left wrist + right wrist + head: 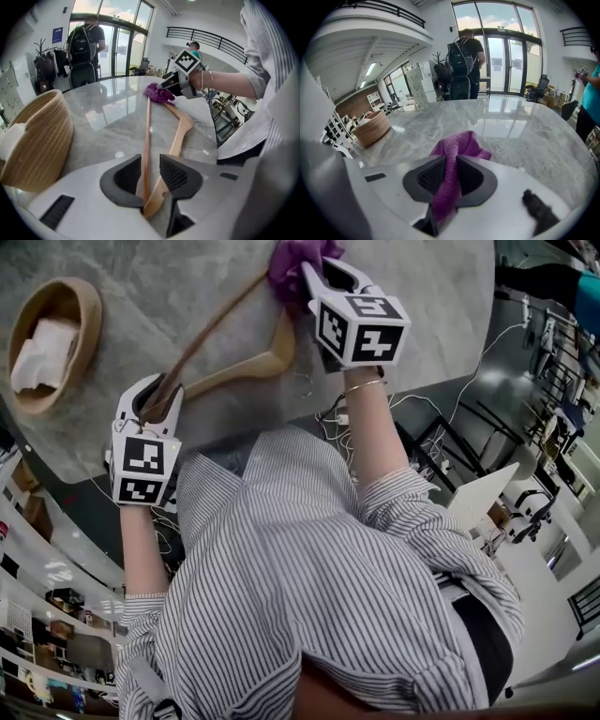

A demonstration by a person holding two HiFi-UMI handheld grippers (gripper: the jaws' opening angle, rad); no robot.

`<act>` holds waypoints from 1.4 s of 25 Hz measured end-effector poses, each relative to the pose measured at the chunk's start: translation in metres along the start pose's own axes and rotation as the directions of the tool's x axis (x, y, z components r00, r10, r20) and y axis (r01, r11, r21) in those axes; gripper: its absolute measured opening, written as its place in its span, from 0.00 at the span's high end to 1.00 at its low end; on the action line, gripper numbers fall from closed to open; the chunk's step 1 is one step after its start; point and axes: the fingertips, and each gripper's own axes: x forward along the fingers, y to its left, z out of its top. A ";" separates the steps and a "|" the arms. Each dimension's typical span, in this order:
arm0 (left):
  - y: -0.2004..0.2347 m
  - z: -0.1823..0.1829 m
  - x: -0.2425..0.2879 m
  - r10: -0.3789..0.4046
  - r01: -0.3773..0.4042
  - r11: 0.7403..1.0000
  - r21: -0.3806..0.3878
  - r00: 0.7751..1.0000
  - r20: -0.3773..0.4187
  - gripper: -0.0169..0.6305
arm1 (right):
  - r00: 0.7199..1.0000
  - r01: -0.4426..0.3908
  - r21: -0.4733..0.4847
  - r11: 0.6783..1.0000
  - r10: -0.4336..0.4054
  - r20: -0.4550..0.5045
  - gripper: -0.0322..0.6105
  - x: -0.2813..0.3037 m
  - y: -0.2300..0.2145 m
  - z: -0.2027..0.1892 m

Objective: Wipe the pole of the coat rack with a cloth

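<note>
Two grippers are over a round grey marble tabletop (187, 277) in a bright hall w/ glass doors (506, 56) and a railed balcony. A woven basket (82, 306) holding something white sits at the table's left. The wooden coat hanger (253, 362) lies flat on the marble. The left gripper (157, 397) has its jaws apart, w/ the hanger's near end and bar (147, 136) between them. The right gripper (314, 279) is clamped on a purple cloth (298, 259) at the bar's far end. Only the gripper views show a person w/ backpack (464, 56) by the doors. The head view alone shows the striped shirt (309, 568).
</note>
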 end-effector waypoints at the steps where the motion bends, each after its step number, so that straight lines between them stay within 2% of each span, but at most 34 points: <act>1: 0.002 -0.007 -0.001 0.008 -0.008 1.000 -0.009 1.000 -0.015 0.77 | 1.000 0.001 -0.003 1.000 -0.001 0.000 0.84 0.001 0.001 -0.001; 4: 0.007 -0.023 -0.002 0.029 -0.030 1.000 -0.011 0.998 -0.062 0.78 | 1.000 0.006 -0.018 1.000 -0.006 -0.003 0.84 0.003 0.002 -0.001; 6: 0.009 -0.030 -0.004 0.035 -0.035 0.999 0.003 0.996 -0.084 0.87 | 1.000 0.011 -0.021 1.000 -0.011 -0.004 0.84 0.004 0.002 0.000; 8: 0.009 -0.031 -0.004 0.033 -0.034 0.999 -0.006 0.997 -0.075 0.91 | 1.000 0.016 -0.024 1.000 -0.016 -0.003 0.84 0.005 0.003 0.000; 10: 0.009 -0.032 -0.004 0.032 -0.034 0.999 -0.019 0.997 -0.066 0.91 | 1.000 0.021 -0.031 0.999 -0.021 -0.004 0.84 0.006 0.004 0.000; 15: 0.007 -0.030 -0.004 0.031 -0.031 1.000 0.006 0.997 -0.069 0.91 | 1.000 0.026 -0.053 0.998 -0.026 -0.014 0.84 0.006 0.009 0.000; 22: 0.008 -0.032 -0.004 0.022 -0.021 0.999 0.026 0.998 -0.059 0.91 | 0.999 -0.019 -0.080 0.997 0.016 -0.041 0.84 0.011 0.041 -0.007; 29: 0.008 -0.033 -0.005 0.030 -0.029 0.999 0.018 0.999 -0.041 0.91 | 0.996 -0.057 -0.103 0.993 0.050 -0.071 0.84 0.010 0.072 -0.015; 33: 0.006 -0.025 -0.016 0.037 -0.037 0.999 -0.003 0.998 0.044 0.91 | 0.995 -0.066 -0.107 0.992 0.058 -0.078 0.84 0.007 0.090 -0.021; 35: 0.004 -0.028 -0.024 0.029 -0.029 1.000 -0.008 0.998 0.062 0.91 | 0.995 -0.072 -0.109 0.991 0.063 -0.083 0.84 0.006 0.098 -0.025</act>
